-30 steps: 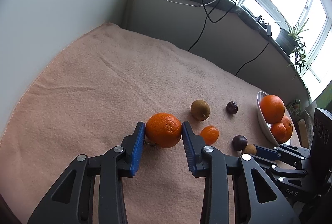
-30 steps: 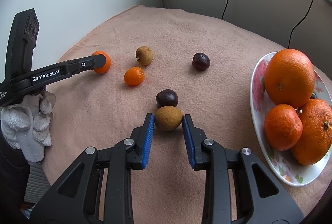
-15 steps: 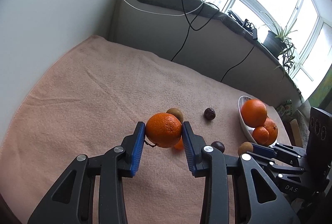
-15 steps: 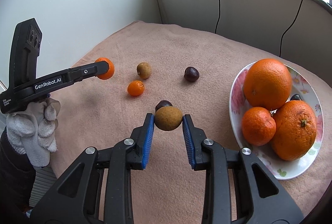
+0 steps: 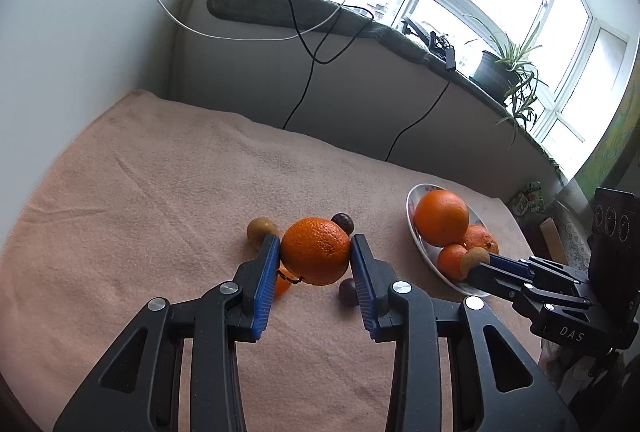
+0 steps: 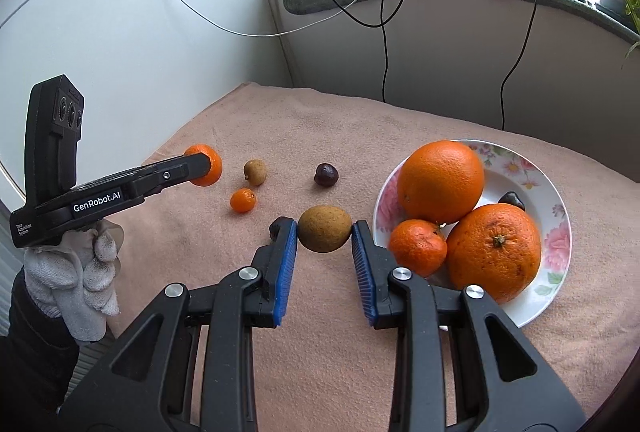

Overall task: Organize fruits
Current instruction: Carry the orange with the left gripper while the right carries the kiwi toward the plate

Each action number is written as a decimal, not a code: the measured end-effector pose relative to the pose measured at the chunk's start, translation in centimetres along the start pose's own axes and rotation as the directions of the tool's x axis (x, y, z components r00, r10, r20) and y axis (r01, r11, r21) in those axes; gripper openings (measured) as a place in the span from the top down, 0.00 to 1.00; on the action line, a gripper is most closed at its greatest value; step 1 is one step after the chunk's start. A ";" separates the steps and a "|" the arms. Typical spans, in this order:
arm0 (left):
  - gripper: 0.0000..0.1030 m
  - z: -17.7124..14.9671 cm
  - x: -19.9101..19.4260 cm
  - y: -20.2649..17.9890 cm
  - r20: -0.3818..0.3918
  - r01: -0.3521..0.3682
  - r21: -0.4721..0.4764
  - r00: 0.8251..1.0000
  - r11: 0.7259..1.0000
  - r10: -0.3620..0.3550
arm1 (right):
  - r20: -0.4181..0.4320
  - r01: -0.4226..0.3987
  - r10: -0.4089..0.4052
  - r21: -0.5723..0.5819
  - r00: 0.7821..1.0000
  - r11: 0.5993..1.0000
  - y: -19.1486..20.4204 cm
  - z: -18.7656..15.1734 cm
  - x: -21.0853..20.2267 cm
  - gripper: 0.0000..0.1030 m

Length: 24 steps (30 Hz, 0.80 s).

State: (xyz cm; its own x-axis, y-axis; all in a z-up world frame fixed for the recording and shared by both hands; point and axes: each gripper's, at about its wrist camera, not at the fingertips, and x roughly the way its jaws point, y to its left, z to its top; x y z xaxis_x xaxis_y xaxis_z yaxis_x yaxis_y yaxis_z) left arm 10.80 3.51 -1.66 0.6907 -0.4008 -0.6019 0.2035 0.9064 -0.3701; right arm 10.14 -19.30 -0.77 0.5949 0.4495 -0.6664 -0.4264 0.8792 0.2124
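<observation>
My left gripper [image 5: 315, 252] is shut on a large orange [image 5: 316, 250] and holds it above the pink cloth; it shows at the left in the right wrist view [image 6: 204, 165]. My right gripper [image 6: 325, 234] is shut on a brown kiwi-like fruit [image 6: 325, 228], raised just left of the flowered plate [image 6: 532, 172]. The plate holds two large oranges [image 6: 440, 181], a mandarin [image 6: 418, 247] and a dark fruit [image 6: 512, 199]. On the cloth lie a brown fruit [image 6: 255, 172], a small mandarin [image 6: 243, 200] and a dark plum [image 6: 326, 174]; another plum [image 5: 347, 292] is partly hidden.
The pink cloth [image 5: 160, 192] covers the table, bounded by a white wall on the left and a grey ledge behind. Black and white cables [image 6: 384, 32] hang down the ledge. A potted plant [image 5: 504, 72] stands on the sill.
Both grippers have lifted their fruit off the cloth and moved toward the plate, which now sits closer in both views.
</observation>
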 end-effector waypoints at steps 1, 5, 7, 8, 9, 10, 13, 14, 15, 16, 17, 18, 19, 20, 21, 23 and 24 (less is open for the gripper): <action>0.66 0.1 0.1 -0.4 0.000 0.006 0.005 1.000 1.000 -0.006 | 0.008 0.005 -0.005 0.005 1.000 1.000 -0.3 0.1 -0.4 0.71; 0.66 0.1 0.5 -2.1 -0.004 0.028 0.026 1.000 0.999 -0.028 | 0.032 0.025 -0.026 0.027 0.999 0.999 -2.0 0.5 -1.7 0.71; 0.66 0.1 0.7 -3.0 -0.009 0.040 0.038 0.999 0.998 -0.040 | 0.044 0.037 -0.039 0.040 0.998 0.999 -2.9 0.7 -2.4 0.71; 0.66 0.1 0.9 -3.4 -0.012 0.047 0.043 0.999 0.998 -0.046 | 0.048 0.043 -0.046 0.047 0.998 0.998 -3.3 0.7 -2.7 0.71; 0.67 0.2 1.0 -3.9 -0.015 0.054 0.049 0.998 0.997 -0.053 | 0.053 0.049 -0.052 0.054 0.997 0.997 -3.8 0.8 -3.0 0.71; 0.66 0.2 1.2 -4.3 -0.018 0.060 0.056 0.998 0.997 -0.059 | 0.057 0.055 -0.059 0.060 0.997 0.997 -4.3 0.8 -3.3 0.71; 0.66 0.2 1.7 -5.7 -0.028 0.080 0.076 0.997 0.994 -0.078 | 0.067 0.074 -0.079 0.075 0.995 0.994 -5.7 1.1 -3.9 0.71; 0.66 0.2 1.9 -6.1 -0.031 0.087 0.082 0.996 0.993 -0.085 | 0.070 0.080 -0.085 0.080 0.994 0.994 -6.1 1.1 -4.1 0.71; 0.66 0.2 2.1 -6.6 -0.034 0.094 0.089 0.995 0.992 -0.091 | 0.072 0.086 -0.092 0.085 0.993 0.993 -6.5 1.2 -4.2 0.71; 0.66 0.3 2.3 -7.1 -0.037 0.099 0.097 0.995 0.990 -0.096 | 0.074 0.090 -0.097 0.090 0.993 0.992 -7.0 1.1 -4.4 0.71; 0.66 0.3 2.5 -7.5 -0.040 0.105 0.103 0.994 0.989 -0.101 | 0.076 0.095 -0.103 0.095 0.992 0.991 -7.5 1.1 -4.5 0.71; 0.66 0.4 2.7 -8.0 -0.043 0.112 0.110 0.993 0.988 -0.108 | 0.078 0.100 -0.108 0.101 0.991 0.990 -7.9 1.1 -4.6 0.71; 0.66 0.5 2.9 -8.5 -0.045 0.117 0.116 0.993 0.986 -0.112 | 0.080 0.104 -0.113 0.107 0.990 0.989 -8.3 1.1 -4.6 0.71; 0.66 0.5 3.1 -8.9 -0.048 0.122 0.123 0.992 0.985 -0.117 | 0.080 0.107 -0.117 0.113 0.990 0.988 -8.8 1.1 -4.7 0.71; 0.66 0.6 3.3 -9.4 -0.050 0.128 0.131 0.991 0.983 -0.122 | 0.080 0.111 -0.121 0.118 0.989 0.987 -9.2 1.1 -4.7 0.71; 0.66 0.8 3.7 -10.2 -0.054 0.138 0.144 0.990 0.980 -0.131 | 0.078 0.117 -0.128 0.131 0.989 0.984 -10.0 1.0 -4.7 0.71; 0.66 0.8 3.8 -10.6 -0.056 0.141 0.151 0.989 0.978 -0.134 | 0.076 0.118 -0.129 0.138 0.989 0.983 -10.4 1.0 -4.7 0.71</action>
State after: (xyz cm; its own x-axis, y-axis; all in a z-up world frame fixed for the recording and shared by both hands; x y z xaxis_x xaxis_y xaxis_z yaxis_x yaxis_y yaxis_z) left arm 11.82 -7.48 0.53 0.6174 -0.5257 -0.5851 0.4012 0.8503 -0.3406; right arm 12.45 -30.40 0.81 0.6948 0.3426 -0.6323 -0.2551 0.9395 0.2287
